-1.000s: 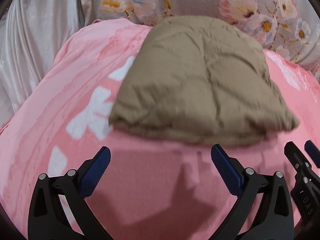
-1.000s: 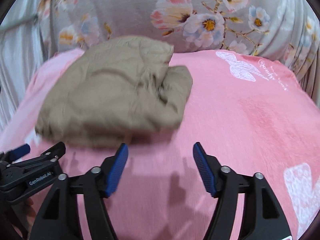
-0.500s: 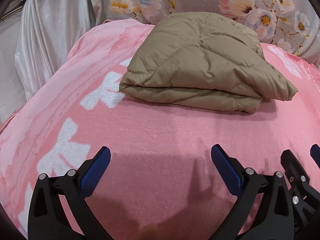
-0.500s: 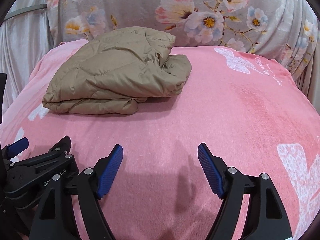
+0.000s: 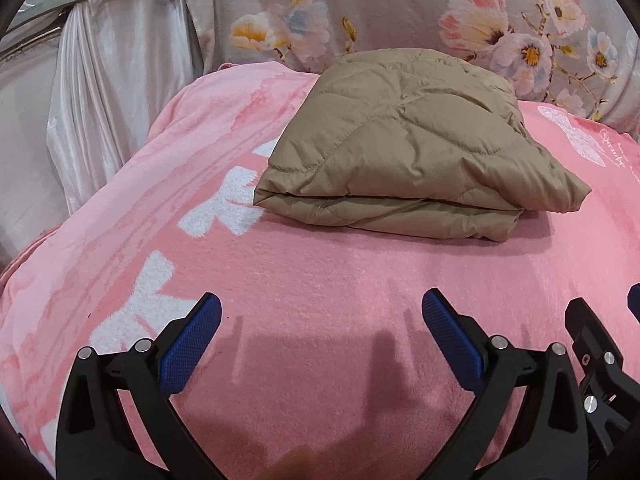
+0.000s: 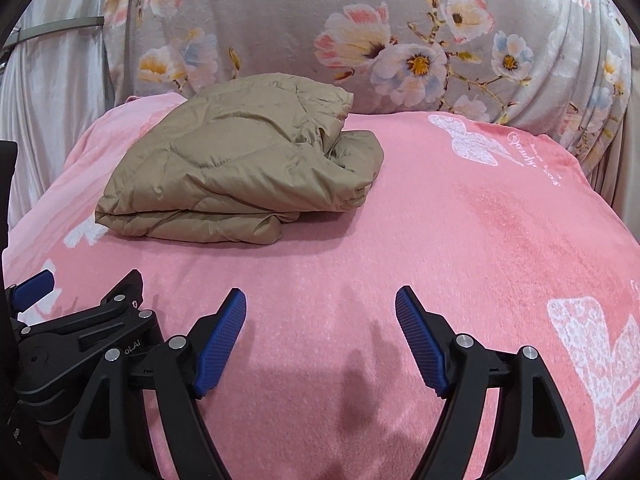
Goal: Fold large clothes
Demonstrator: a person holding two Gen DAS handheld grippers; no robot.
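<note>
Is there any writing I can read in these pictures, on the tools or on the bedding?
"ot.AI": on the black body of the left gripper, seen from the right wrist view; the start of the word is hidden.
White cursive script beside the butterfly print on the pink blanket: too small and warped to read.
Tan quilted jacket: no visible text.

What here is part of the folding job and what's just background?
Job:
- tan quilted jacket, folded
- left gripper, open
- right gripper, open

Background:
- pink blanket underneath
- floral cloth behind
- white curtain
</note>
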